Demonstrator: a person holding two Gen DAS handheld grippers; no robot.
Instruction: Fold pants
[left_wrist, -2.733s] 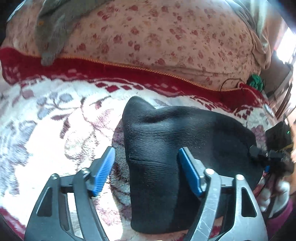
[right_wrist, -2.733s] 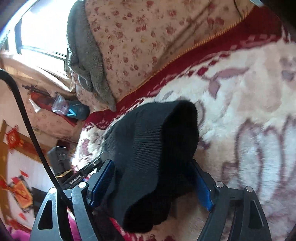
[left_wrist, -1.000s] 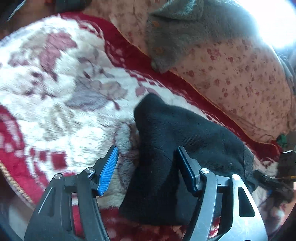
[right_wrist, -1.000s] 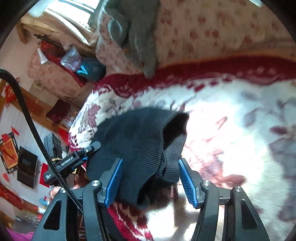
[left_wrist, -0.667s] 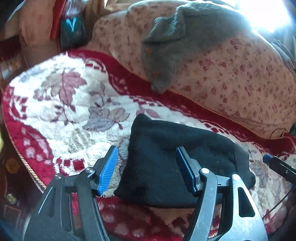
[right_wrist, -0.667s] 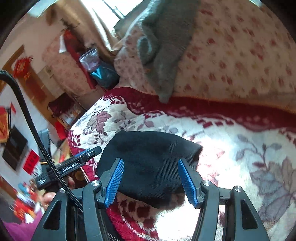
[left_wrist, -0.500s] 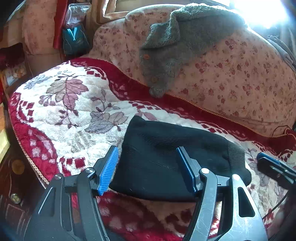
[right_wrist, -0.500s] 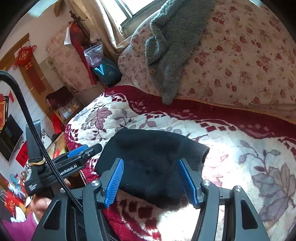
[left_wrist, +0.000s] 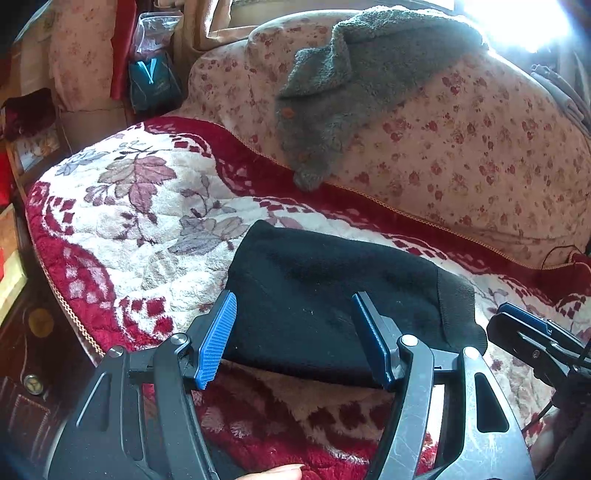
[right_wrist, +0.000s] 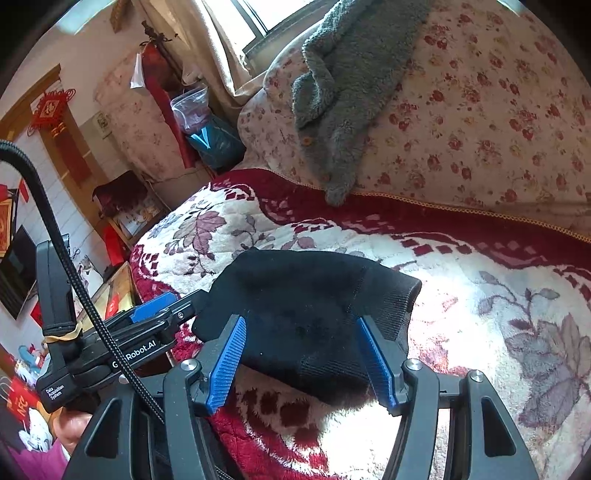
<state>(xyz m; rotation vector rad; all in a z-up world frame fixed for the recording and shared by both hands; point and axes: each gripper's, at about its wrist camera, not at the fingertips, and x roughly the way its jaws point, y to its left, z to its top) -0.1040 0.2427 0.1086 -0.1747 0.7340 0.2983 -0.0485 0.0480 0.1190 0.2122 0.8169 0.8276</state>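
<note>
The black pants (left_wrist: 332, 284) lie folded into a compact bundle on the floral blanket (left_wrist: 147, 229), with the ribbed cuff end to the right. My left gripper (left_wrist: 294, 297) hovers open just short of the bundle's near edge, its blue pads (left_wrist: 216, 343) apart and touching nothing. In the right wrist view the same pants (right_wrist: 306, 288) lie ahead of my right gripper (right_wrist: 302, 321), which is also open and holds nothing. Each gripper shows in the other's view: the right gripper (left_wrist: 524, 332) at the bundle's right end, the left gripper (right_wrist: 155, 314) at its left end.
A grey fleece garment (left_wrist: 351, 85) hangs over the flowered cushion (left_wrist: 480, 147) behind the blanket. The blanket's red edge (left_wrist: 74, 314) drops off at the left towards dark wooden furniture. A teal bag (right_wrist: 214, 144) stands in the far corner.
Both grippers have drawn back and risen from the pants, so more of the blanket and cushion shows. The pants, bunched up a second ago, now lie flat and free.
</note>
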